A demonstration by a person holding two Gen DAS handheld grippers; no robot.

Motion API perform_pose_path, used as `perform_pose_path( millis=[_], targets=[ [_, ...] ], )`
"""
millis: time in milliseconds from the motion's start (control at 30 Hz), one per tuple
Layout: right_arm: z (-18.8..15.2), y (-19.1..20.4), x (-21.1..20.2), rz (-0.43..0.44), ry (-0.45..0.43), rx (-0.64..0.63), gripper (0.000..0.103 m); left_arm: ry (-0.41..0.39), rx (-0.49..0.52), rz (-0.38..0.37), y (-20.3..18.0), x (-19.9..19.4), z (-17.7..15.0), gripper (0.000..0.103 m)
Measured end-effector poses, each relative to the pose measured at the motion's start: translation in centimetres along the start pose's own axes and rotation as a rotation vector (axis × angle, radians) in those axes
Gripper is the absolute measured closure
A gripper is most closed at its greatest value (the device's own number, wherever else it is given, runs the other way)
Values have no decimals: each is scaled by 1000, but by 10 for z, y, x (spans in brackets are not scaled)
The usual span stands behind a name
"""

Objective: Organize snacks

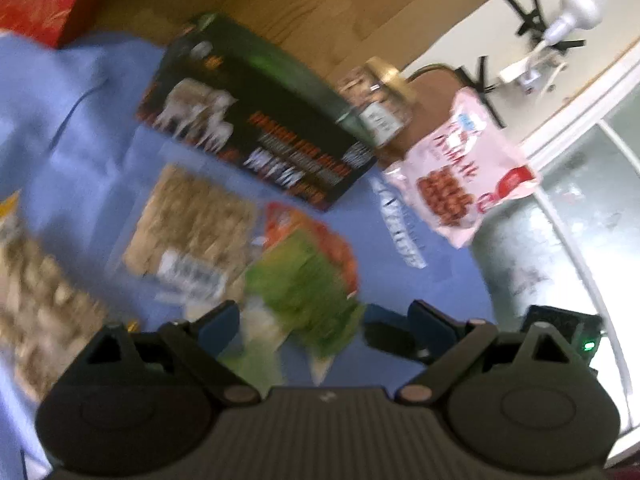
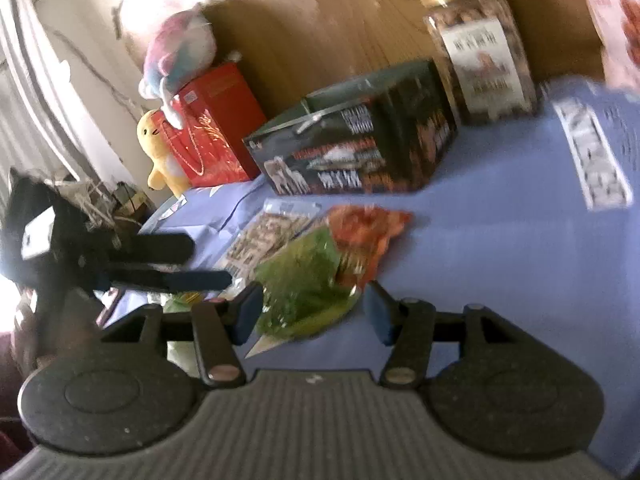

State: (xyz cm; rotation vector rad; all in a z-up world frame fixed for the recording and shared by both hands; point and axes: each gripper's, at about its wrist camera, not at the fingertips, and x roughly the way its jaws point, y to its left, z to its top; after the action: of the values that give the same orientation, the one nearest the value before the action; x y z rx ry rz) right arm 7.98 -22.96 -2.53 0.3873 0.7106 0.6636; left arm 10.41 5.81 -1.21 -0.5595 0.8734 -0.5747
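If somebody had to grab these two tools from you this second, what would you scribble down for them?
Left gripper: open, empty, close over the green snack bag.
Right gripper: open, empty, at the same green bag from the other side.
On the blue cloth: green bag overlapping an orange bag, a clear cracker pack, a black box and a gold-lidded jar behind; a pink bag at the far edge.
Done: nothing visibly sorted.
Left: pick up the green bag, then organize the rest.
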Motion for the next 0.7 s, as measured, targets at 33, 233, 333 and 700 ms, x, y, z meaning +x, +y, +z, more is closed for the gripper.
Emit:
perform_pose_path(
  millis=[33,233,333,700],
  targets=[
    [-1,2,0,-1,-4,7,50,-15,24,9,-1,-2,-3,11],
    [-6,11,9,9,22,48,81,-17,33,24,-7,-7,-12,10],
    [-10,22,10,-17,18,-21,87,-22,20,15,-6,-9,-14,9],
    [-12,24,11,-46,-10,-51,83,-43,38,19,-7,-9,-17,9]
  ],
)
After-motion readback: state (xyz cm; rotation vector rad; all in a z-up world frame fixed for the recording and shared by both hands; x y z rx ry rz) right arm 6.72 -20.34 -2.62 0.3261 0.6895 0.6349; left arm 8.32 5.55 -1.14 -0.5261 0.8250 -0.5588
